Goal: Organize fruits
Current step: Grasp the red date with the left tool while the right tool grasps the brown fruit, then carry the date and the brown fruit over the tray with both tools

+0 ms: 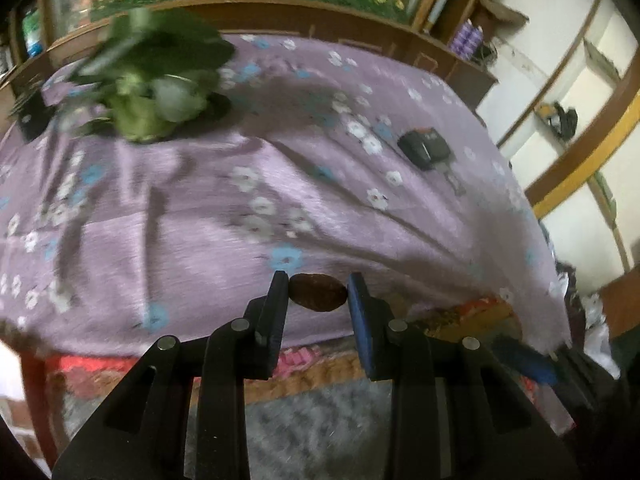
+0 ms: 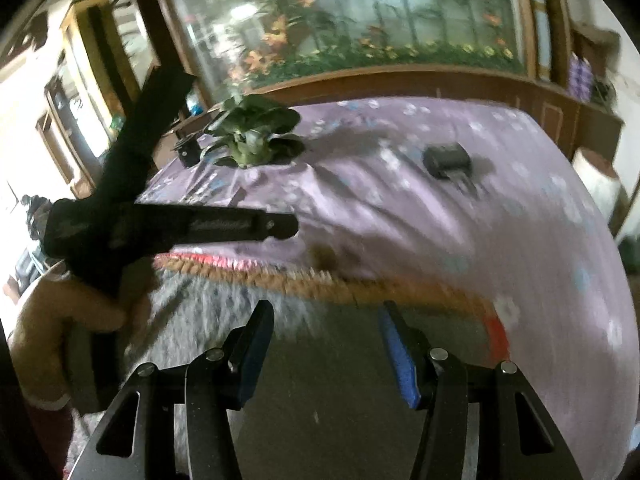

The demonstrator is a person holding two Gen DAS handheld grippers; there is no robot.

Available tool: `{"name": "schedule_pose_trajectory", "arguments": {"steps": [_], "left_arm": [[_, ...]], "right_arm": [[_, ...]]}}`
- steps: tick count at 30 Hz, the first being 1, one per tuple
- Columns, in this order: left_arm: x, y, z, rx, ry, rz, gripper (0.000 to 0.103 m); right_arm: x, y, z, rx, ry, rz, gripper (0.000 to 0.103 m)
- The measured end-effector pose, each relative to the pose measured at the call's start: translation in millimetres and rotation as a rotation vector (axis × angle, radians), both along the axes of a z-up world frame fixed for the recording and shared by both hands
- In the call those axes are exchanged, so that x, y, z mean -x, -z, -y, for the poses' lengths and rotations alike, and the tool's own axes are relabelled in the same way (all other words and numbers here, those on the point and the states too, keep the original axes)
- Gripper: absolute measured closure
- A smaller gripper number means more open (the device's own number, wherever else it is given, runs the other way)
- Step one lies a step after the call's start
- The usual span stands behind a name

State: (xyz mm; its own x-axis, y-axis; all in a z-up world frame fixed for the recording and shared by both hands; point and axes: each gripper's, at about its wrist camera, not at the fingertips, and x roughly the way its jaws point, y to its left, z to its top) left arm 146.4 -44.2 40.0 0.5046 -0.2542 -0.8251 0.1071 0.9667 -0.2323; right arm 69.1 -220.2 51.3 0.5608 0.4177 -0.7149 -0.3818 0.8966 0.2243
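My left gripper (image 1: 318, 290) is shut on a small dark brown oval fruit (image 1: 318, 292), held above the near edge of a bed with a purple flowered sheet (image 1: 240, 200). In the right wrist view the left gripper (image 2: 280, 226) reaches in from the left, and a blurred brown fruit-like shape (image 2: 324, 256) shows just beyond its tip. My right gripper (image 2: 326, 320) is open and empty, low in front of the bed's near edge.
A leafy green plant in a pot (image 1: 156, 88) (image 2: 254, 136) stands at the bed's far left. A black key fob with keys (image 1: 426, 148) (image 2: 448, 160) lies at the right. A small black box (image 2: 188, 152) sits beside the plant. A wooden headboard (image 1: 320, 20) runs behind.
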Motion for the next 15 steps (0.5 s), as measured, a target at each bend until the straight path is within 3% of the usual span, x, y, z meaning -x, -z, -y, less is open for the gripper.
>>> {"name": "schedule_pose_trajectory", "arguments": {"steps": [4, 10, 15], "left_arm": [[23, -13, -16, -0.045, -0.042, 0.054, 0.074], [51, -18, -33, -0.068, -0.069, 0.095, 0.074], [65, -17, -41, -0.066, -0.086, 0.109, 0.074]], "right_arm": [[-34, 10, -24, 0.022, -0.047, -0.024, 0.050], [-69, 34, -40, 0.091, -0.047, -0.054, 0.079], [-64, 28, -39, 0.128, -0.042, -0.027, 0.081]]}}
